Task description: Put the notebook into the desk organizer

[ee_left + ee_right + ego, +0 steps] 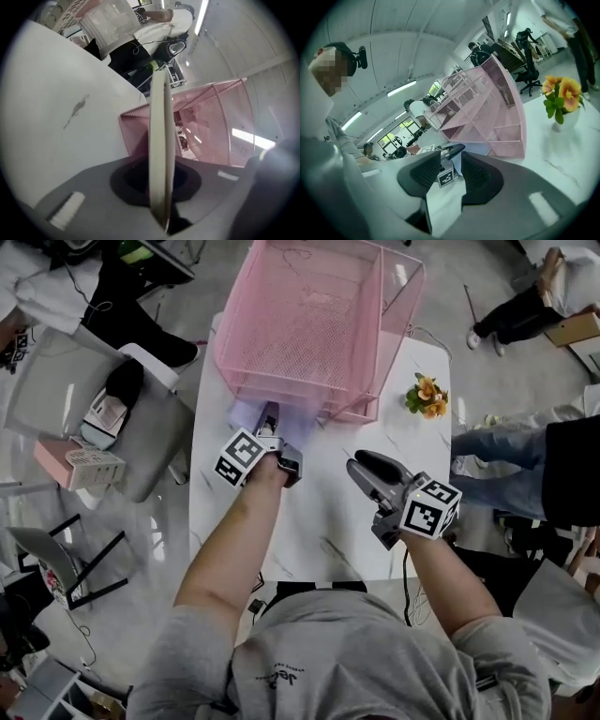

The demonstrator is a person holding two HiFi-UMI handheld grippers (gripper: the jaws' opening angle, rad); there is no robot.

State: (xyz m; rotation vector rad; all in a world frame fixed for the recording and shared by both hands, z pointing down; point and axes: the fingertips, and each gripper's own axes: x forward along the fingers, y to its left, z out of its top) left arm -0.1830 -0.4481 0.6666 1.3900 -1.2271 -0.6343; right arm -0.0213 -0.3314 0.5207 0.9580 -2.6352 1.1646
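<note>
At the desk organizer's [309,324] front mouth: the notebook [246,416], clamped in the left gripper [271,420].
On the white table [323,512], the pink mesh organizer turns its low front slot toward the person. The lavender notebook sits edge-on between the closed jaws, long axis pointing into that slot, far end at its rim. The right gripper [367,468], jaws slightly apart on nothing, hangs farther from the organizer over bare tabletop.

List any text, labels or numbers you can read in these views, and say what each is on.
No text reads clearly.
Grey shirt: small dark print, too blurred to read.
Cubes on left gripper and right gripper: square marker patterns only, no letters.
Black-and-white printed sheet behind the table: too blurred to read.
Notebook and pink organizer: no print visible.
</note>
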